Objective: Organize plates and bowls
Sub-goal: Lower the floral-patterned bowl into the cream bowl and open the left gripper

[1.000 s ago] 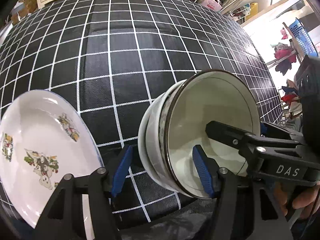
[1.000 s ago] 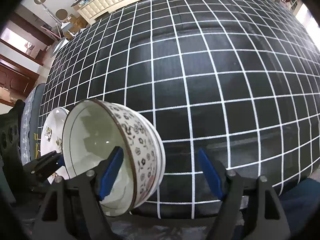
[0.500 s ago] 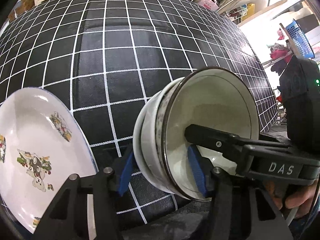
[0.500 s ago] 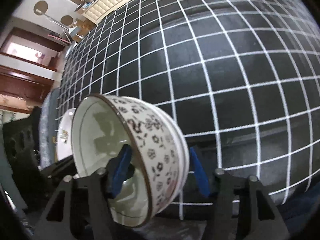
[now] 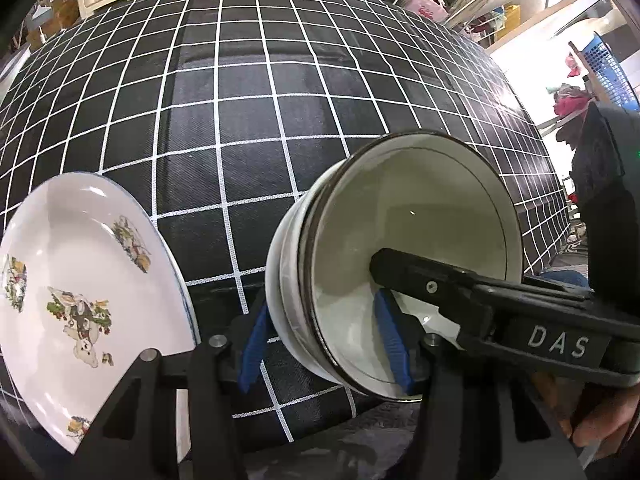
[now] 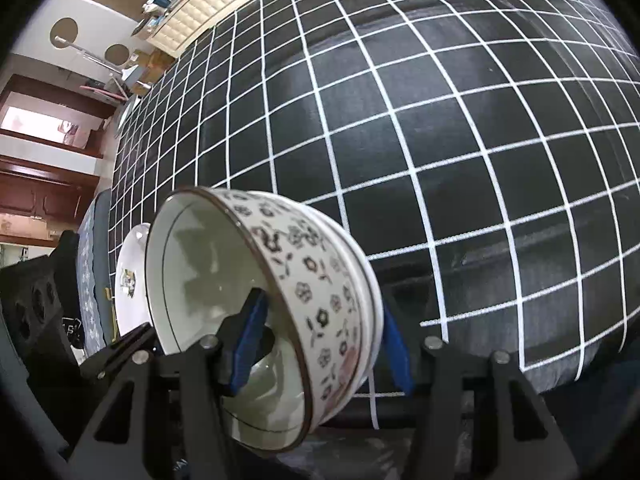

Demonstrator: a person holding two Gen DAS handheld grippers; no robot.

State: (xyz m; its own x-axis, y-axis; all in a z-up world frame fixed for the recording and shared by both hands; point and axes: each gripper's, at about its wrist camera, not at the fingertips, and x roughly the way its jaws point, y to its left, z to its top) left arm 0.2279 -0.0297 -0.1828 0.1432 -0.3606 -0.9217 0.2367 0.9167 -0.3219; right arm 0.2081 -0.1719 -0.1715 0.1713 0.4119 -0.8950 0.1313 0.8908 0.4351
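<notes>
Now both claws are in on the stacked bowls [image 5: 400, 256], and the squeeze is tighter than it was a second ago. From the left wrist camera, the left claw [image 5: 324, 350] straddles the near wall of the stack, one blue pad outside the white lower bowl, the other inside the upper bowl; a second ago those pads stood wider, and now they sit right against the porcelain. The right claw [image 6: 320, 344] tells the same story: a second ago its right finger hung well clear of the patterned side, half a second ago it was closing, and now both pads press the rim, one inside, one out. In the left view, the right claw's black finger reaches into the bowl mouth from the right.

The stack looks tipped, mouth turned sideways, over the near edge of the black checked counter [image 6: 460, 140]. Whether it rests on the cloth or hangs free, the views don't settle. The illustrated plate [image 5: 76, 280] waits just to the left, apart from the bowls.

For the job, that likely means the grasp is done and the carry can begin: two-handed, bowls moving as one. A slip between the nested pair is the risk.
</notes>
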